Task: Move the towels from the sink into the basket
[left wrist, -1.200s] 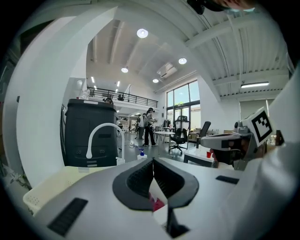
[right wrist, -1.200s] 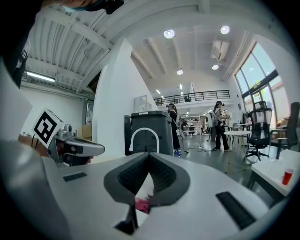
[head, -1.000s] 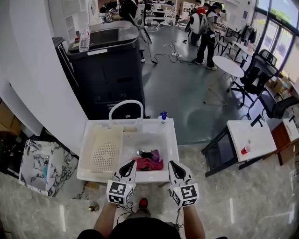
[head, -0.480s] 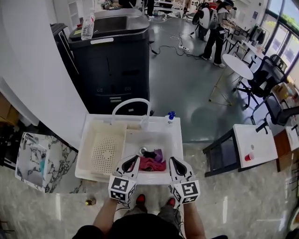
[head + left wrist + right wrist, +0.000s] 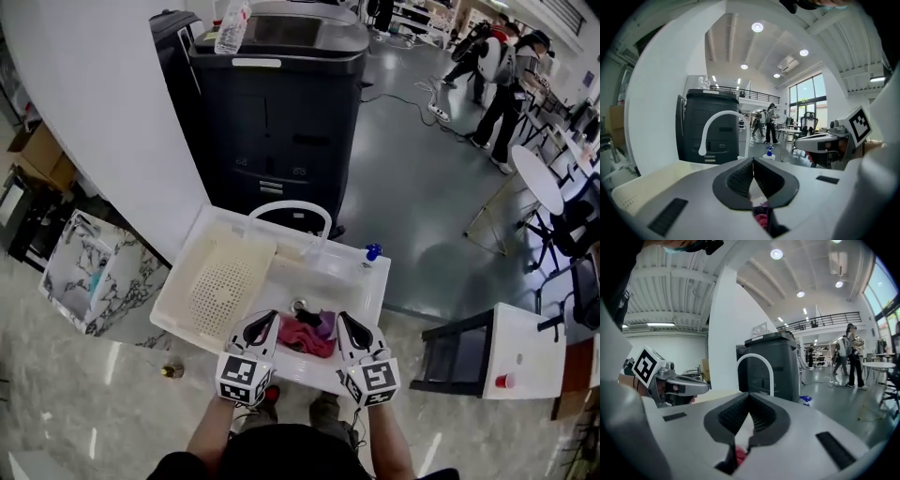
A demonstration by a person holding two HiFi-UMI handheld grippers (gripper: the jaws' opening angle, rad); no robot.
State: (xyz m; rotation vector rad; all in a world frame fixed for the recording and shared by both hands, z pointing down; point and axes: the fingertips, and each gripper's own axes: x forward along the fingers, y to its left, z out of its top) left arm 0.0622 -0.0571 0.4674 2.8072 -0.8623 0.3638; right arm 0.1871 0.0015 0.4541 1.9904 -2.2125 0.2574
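Note:
A crumpled pink towel [image 5: 306, 339] and a purple one [image 5: 323, 323] lie in the white sink [image 5: 361, 291], near its front edge. The cream perforated basket [image 5: 220, 281] sits in the left half of the same unit. My left gripper [image 5: 265, 321] hovers at the sink's front rim, just left of the towels, jaws shut and empty. At the towels' right side, my right gripper [image 5: 343, 321] is also shut with nothing in it. A bit of pink towel [image 5: 761, 220] shows below the left gripper [image 5: 753, 162], and red cloth [image 5: 739, 455] under the right gripper [image 5: 749, 397].
A white arched faucet [image 5: 291, 212] and a blue soap bottle [image 5: 373, 251] stand at the sink's back. Behind is a black bin [image 5: 281, 103] with a plastic bottle [image 5: 232, 28] on top. A marbled box [image 5: 94, 272] sits left, a dark stool [image 5: 455, 361] and white table [image 5: 525, 352] right.
Both grippers have moved forward over the sink's front rim and now flank the towels. The whole view has shifted, with the sink drawn closer beneath me.

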